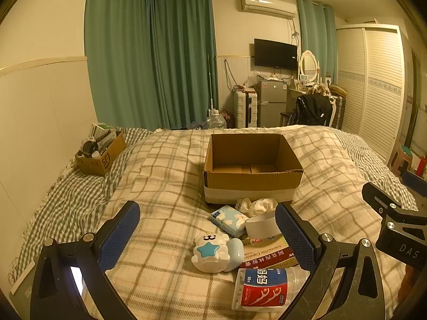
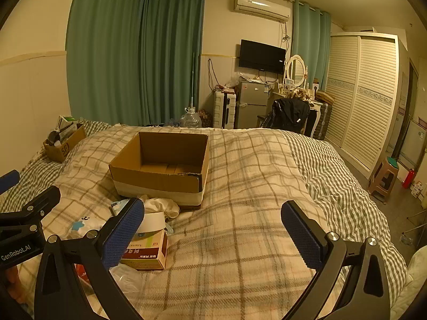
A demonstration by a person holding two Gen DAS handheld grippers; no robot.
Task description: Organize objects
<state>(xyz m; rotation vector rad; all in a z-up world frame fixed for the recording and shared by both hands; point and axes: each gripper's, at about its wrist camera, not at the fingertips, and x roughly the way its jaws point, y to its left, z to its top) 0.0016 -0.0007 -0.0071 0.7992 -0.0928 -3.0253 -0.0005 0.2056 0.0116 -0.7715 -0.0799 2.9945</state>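
Holding both tools low over the bed point(image 1: 170, 176), we have the left tongs point(image 1: 208, 229) spread wide with nothing between them, and the right tongs point(image 2: 213, 229) just as wide and just as empty over bare blanket. Our things to sort lie in a loose pile near the bed's near edge, just in front of the empty cardboard box point(image 1: 252, 168) that sits in the middle of the blanket. We judge nothing is packed yet, so the step in hand is a first pick. To do it well, we should take the nearest free piece, probably the bear-shaped case point(image 1: 212, 252), closing across its narrow sides, lifting clear of its neighbours, and lowering it inside the box rather than dropping it from the rim. The flat medicine box point(image 1: 267, 252) lies partly under other things, so it is best left until they are cleared. We count one bear case, one tissue pack point(image 1: 229, 218), one crumpled white cloth point(image 1: 257, 204), one white paper band point(image 1: 263, 225), one medicine box and one tub of floss picks point(image 1: 263, 289): six pieces. A second, smaller carton point(image 1: 100, 152), already full, sits by the wall.
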